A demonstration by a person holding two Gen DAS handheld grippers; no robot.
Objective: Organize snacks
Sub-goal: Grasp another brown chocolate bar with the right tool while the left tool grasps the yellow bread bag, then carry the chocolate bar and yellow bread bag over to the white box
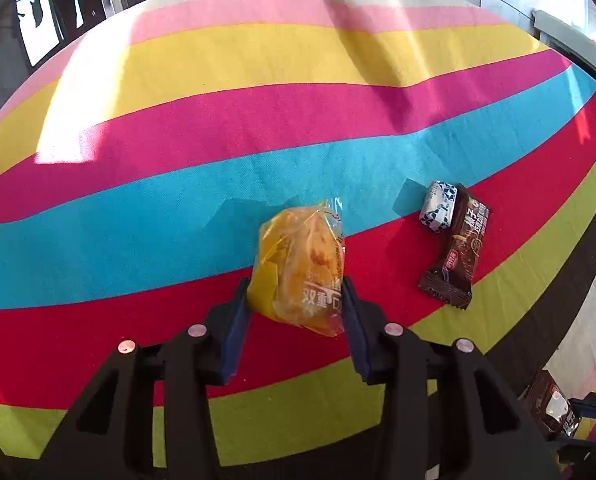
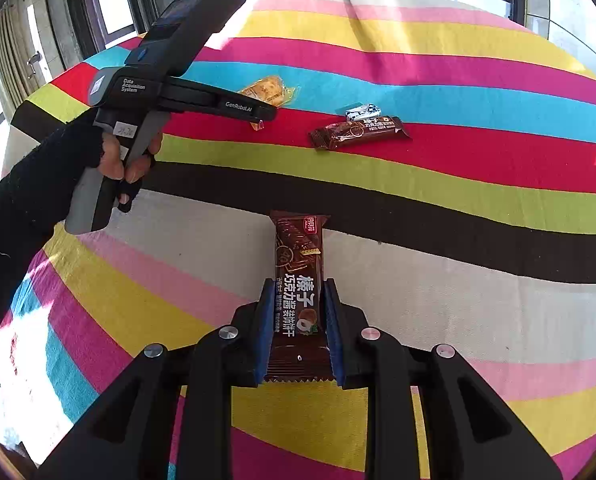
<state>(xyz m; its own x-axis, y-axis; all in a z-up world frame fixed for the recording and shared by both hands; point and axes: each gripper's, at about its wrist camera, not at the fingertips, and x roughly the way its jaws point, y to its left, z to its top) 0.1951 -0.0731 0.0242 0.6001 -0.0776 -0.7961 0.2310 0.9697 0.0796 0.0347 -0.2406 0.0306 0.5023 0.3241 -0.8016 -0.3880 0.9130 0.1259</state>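
Yellow pastry packet [image 1: 298, 264] pinched in left gripper [image 1: 296, 300] fingers; right gripper [image 2: 296, 320] clamps brown wafer bar [image 2: 298, 292], likely bound for white candy [image 1: 437, 206] and second brown bar [image 1: 455, 250] group.

The left gripper [image 1: 296, 300], black with blue pads, is squeezed tight on a yellow see-through snack bag [image 1: 298, 266]. The right gripper [image 2: 296, 320], black with blue pads too, is squeezed tight on a long brown chocolate wafer pack [image 2: 297, 300]. The left hand [image 2: 122, 160], in a black sleeve, grips its tool's grey handle.
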